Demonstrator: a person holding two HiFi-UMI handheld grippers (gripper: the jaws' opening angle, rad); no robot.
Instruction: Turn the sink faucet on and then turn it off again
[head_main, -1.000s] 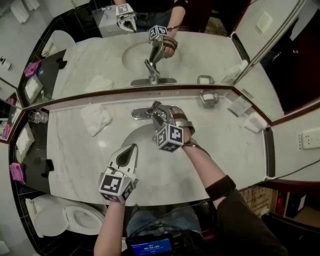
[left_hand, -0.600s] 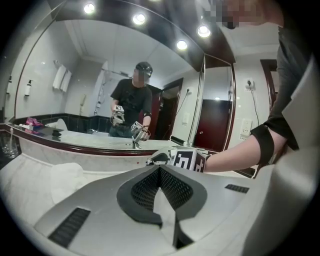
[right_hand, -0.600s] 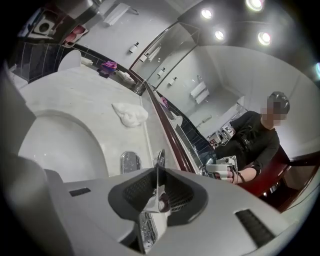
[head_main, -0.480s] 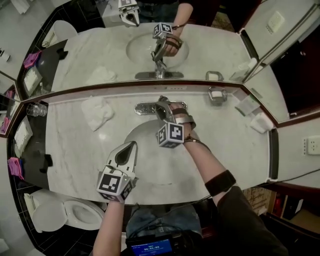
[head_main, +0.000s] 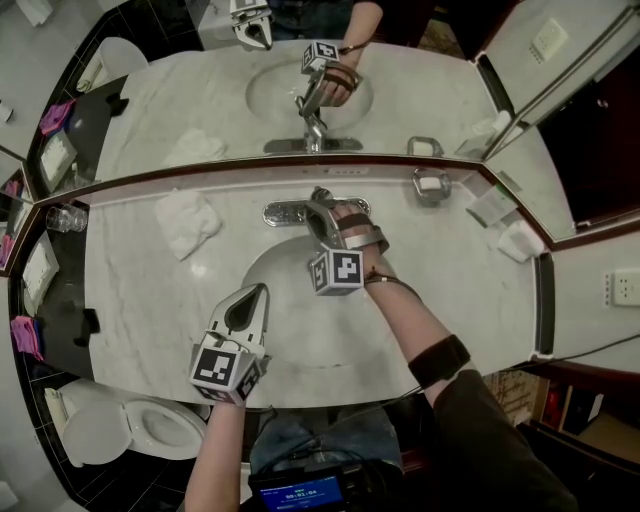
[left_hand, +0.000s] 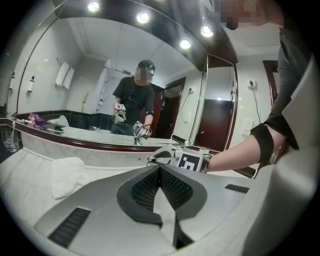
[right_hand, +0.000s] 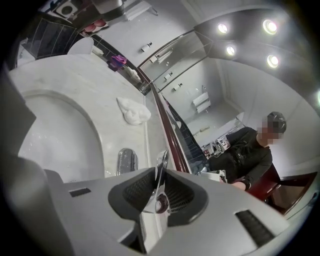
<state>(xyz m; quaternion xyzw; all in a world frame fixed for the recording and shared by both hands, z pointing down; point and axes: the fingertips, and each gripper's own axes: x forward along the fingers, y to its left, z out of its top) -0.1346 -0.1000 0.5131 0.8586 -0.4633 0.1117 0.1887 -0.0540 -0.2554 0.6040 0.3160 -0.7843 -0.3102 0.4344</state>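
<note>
The chrome faucet (head_main: 288, 213) stands at the back of the white sink basin (head_main: 275, 275). My right gripper (head_main: 324, 212) reaches in from the front right and is shut on the faucet lever (right_hand: 160, 172), which stands edge-on between the pads. Its jaws have just been closing in on that lever and then eased a touch. No stream of water shows; the basin wall (right_hand: 55, 140) carries droplets. My left gripper (head_main: 260, 292) hovers over the basin's front left rim, shut with nothing between its pads (left_hand: 145, 187).
A crumpled white towel (head_main: 185, 222) lies on the marble counter (head_main: 140, 300) left of the faucet. A soap dish (head_main: 430, 187) and folded packets (head_main: 518, 240) sit at the right, a glass (head_main: 65, 218) at the far left. A mirror backs the counter; a toilet (head_main: 130, 430) stands lower left.
The right gripper's jaws have drawn in onto the faucet lever and the gripper has rolled a little. The left gripper has sunk slightly toward the counter's front.
</note>
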